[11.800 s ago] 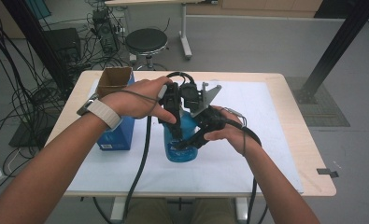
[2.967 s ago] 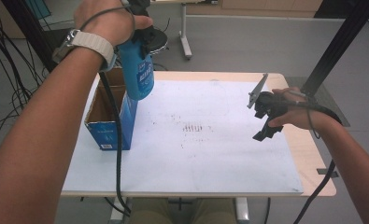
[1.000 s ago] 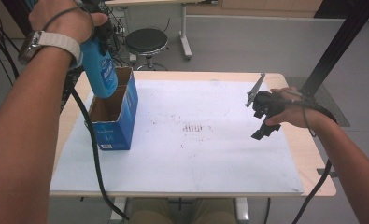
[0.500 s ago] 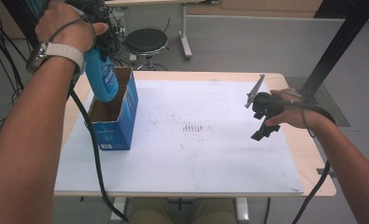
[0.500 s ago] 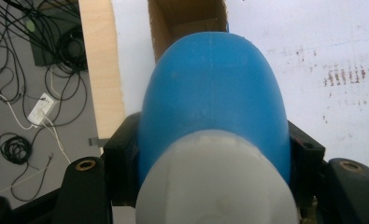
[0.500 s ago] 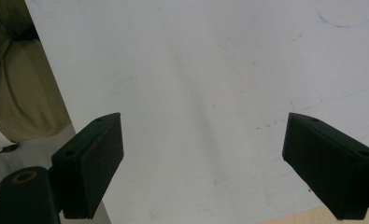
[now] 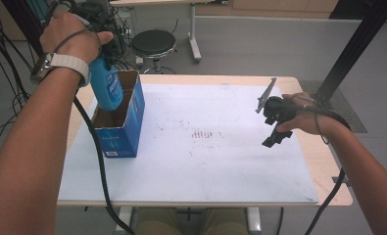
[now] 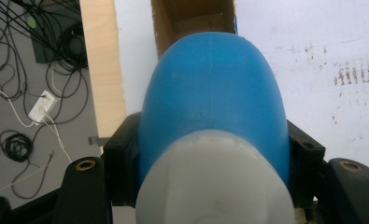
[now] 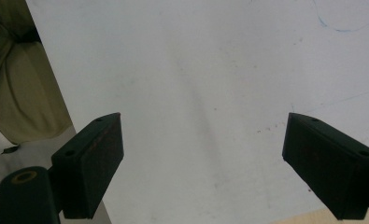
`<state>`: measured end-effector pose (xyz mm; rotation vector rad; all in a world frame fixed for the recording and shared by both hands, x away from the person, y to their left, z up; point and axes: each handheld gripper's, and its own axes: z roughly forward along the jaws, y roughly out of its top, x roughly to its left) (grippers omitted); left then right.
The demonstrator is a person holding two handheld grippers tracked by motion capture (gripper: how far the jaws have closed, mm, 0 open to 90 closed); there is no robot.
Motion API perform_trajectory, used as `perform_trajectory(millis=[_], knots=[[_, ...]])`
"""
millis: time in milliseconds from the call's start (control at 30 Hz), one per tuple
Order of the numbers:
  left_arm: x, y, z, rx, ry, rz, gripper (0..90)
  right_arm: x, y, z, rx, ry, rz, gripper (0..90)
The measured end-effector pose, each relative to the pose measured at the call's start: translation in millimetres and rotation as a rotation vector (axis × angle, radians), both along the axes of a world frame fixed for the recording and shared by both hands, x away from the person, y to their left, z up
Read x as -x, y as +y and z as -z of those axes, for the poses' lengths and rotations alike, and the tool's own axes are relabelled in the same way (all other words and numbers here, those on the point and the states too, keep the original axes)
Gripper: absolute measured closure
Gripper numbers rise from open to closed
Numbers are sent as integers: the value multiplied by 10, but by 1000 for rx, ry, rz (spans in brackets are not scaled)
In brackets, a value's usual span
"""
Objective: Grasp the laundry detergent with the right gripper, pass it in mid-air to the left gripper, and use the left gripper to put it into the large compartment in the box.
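Observation:
A blue bottle [image 7: 106, 84] with a white cap [image 8: 215, 186] hangs bottom-down over the open top of a blue cardboard box [image 7: 118, 117] at the table's left. My left gripper [image 7: 94, 36] is shut on the bottle near its cap; its bottom dips into the box's mouth. In the left gripper view the black jaws press both sides of the bottle [image 8: 212, 93], and the box opening [image 8: 194, 21] lies beyond it. At the table's right, my right gripper [image 7: 274, 132] hovers open above the white sheet [image 7: 205, 147], its pads [image 9: 91, 163] wide apart with nothing between them.
The white sheet covers most of the wooden table [image 7: 328, 161] and bears faint brown marks [image 7: 205, 133] in the middle. A round stool [image 7: 153, 43] stands behind the table. Cables [image 8: 28, 70] lie on the floor at the left. A black post [image 7: 357, 44] rises at the far right.
My left hand has lowered the blue bottle toward the box, and its bottom now sits in the box's mouth. The right hand has stayed where it was.

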<state>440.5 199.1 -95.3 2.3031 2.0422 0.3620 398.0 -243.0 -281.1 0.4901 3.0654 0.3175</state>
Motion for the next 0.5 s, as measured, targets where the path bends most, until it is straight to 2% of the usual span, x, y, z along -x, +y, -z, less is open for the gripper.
perform_trajectory(millis=[233, 500], knots=[[-4, -7, 88, -17, 7, -2, 369, 6, 4, -2, -5, 2, -2, 126], [-8, 14, 192, -9, 9, -2, 370, 11, -2, 0, -5, 4, 1, 126]])
